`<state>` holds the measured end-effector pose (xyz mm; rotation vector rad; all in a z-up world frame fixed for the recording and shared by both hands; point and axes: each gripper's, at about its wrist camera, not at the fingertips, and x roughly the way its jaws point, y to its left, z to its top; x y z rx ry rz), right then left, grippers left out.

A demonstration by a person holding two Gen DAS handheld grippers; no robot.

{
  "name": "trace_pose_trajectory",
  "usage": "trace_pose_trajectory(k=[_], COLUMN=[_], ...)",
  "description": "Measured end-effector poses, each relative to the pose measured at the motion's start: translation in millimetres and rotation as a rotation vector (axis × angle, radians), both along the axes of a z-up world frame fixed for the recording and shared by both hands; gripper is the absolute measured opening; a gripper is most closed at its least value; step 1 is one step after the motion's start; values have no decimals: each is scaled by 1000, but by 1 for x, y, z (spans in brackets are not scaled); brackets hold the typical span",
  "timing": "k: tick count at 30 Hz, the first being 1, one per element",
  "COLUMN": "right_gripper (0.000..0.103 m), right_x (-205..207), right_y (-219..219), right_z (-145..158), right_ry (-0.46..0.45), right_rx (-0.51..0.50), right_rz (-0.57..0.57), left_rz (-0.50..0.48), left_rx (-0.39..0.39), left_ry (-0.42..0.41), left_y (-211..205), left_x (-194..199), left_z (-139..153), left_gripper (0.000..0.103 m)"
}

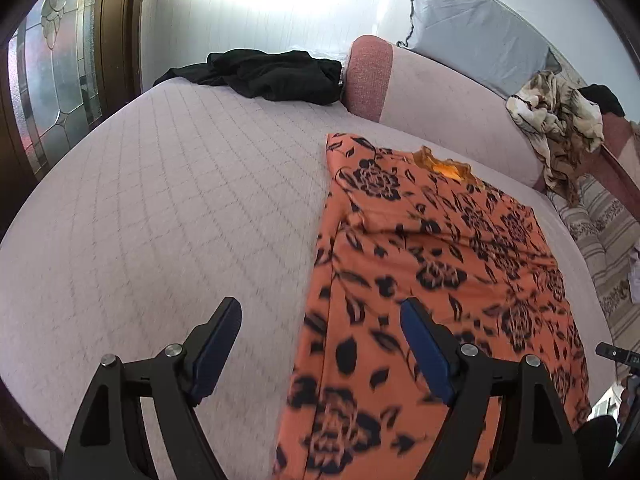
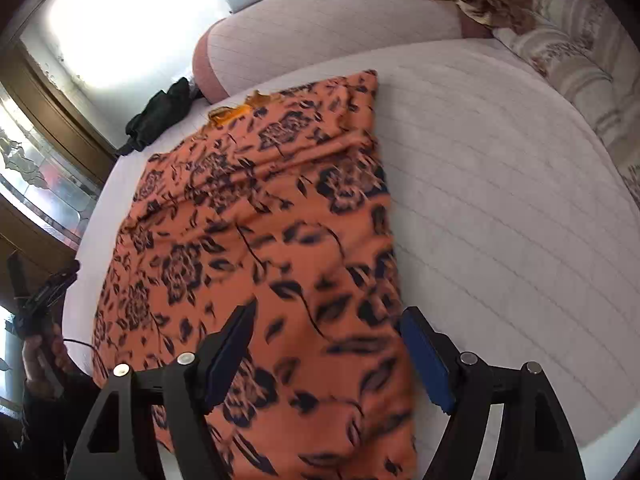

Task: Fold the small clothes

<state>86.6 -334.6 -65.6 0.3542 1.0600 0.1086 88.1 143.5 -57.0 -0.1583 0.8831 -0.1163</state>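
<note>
Left wrist view: left gripper (image 1: 320, 340) hovering with fingers spread wide, grasping nothing, straddling the left edge of the orange floral garment (image 1: 432, 280). Garment lying flat on the quilted bed (image 1: 160, 208), towards its right side, neckline pointing at the pink bolster (image 1: 440, 96) along the far edge. Black clothing (image 1: 260, 74) sitting crumpled at the far left corner of the bed, well apart from the garment. Patterned cloth (image 1: 560, 128) bunching at the far right, beyond the bolster.

Right wrist view: right gripper (image 2: 328, 344) hanging released above the garment's (image 2: 260, 220) right edge, nothing between the pads. Near hem running out of view below, possibly overhanging the bed's (image 2: 500, 200) near edge. Left gripper (image 2: 40, 292) showing at the left border, gripped by a hand (image 2: 40, 356)
</note>
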Motion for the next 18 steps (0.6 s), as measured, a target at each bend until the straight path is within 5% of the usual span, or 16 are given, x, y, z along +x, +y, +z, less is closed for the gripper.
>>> trace_pose_trajectory(k=[6,11,18], right_gripper=[79,79,79], right_x=[-58,-64,-64], right_y=[-36,-36,-25], right_z=[-20,-30,-42], right_ry=[72,105,158], right_rx=[59,160,163], right_rz=[-27,-19,-2], left_rz=[36,37,24], left_rx=[-12,-19,4], left_ry=[131,195,232], left_y=[16,13,10], left_x=[-69,-81,-88], left_z=[-30,-45,-57], left_gripper=[82,82,82])
